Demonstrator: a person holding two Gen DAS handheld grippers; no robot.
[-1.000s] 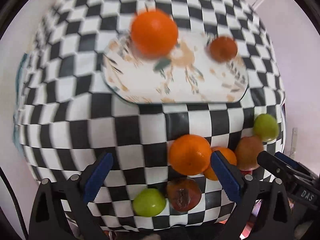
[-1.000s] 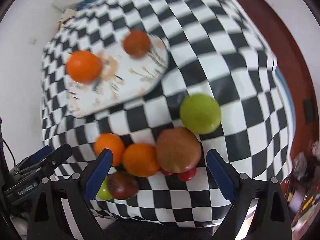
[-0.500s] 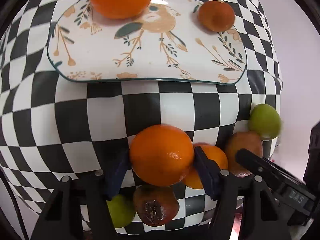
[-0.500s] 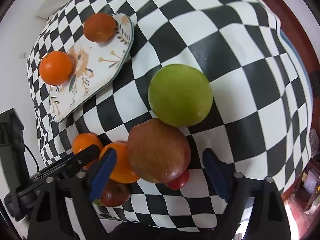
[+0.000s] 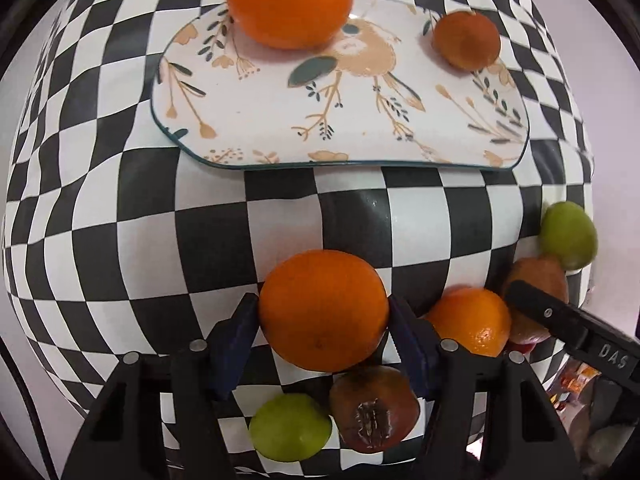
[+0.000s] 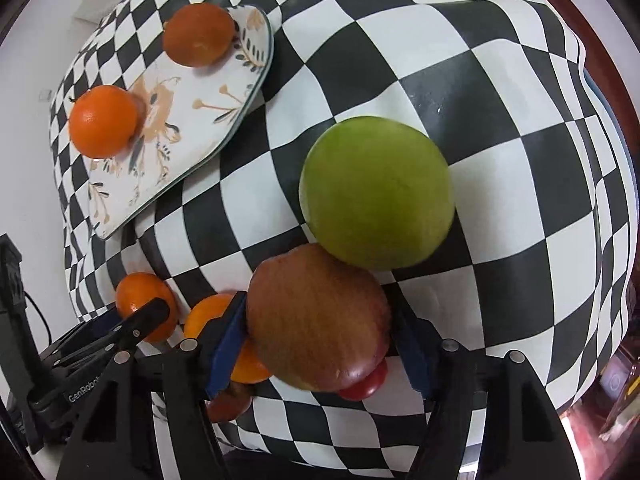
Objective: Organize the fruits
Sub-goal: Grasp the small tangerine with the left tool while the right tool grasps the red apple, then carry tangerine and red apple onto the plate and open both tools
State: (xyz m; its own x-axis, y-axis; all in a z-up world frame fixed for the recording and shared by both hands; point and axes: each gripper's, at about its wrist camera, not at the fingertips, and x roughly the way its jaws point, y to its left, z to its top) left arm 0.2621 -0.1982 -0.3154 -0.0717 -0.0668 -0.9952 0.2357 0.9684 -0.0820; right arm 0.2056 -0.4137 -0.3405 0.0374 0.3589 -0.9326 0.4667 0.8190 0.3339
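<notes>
Two grippers each clamp a fruit at the near edge of the checkered tablecloth (image 5: pixel 120 220). In the left wrist view, the left gripper (image 5: pixel 324 320) has its blue pads pressed against both sides of a large orange (image 5: pixel 323 310), so its jaws are closed on that fruit. Nearer than it, low between the fingers, lie a small green fruit (image 5: pixel 290 426) and a dark brown-red fruit (image 5: pixel 374 410) with a rough scar, just beside each other. To the right of the held orange sits a second orange (image 5: pixel 472 320), and past it the other gripper's black finger crosses a reddish apple.

In the right wrist view, the right gripper (image 6: pixel 318 324) holds that red-brown apple (image 6: pixel 316 316), its pads touching both flanks. A small red fruit (image 6: pixel 366 384) peeks out from under the apple. A big green apple (image 6: pixel 376 192) rests just beyond, touching the apple's far side.

Farther back on the cloth lies a flower-and-bird patterned plate (image 5: pixel 280 128) with a dark green rim. Two fruits sit on it, well apart: a big bright orange (image 5: pixel 290 0) at its far left and a smaller, darker tangerine (image 5: pixel 466 40) at its far right. Beyond the table a pale wall (image 6: pixel 24 80) shows.
</notes>
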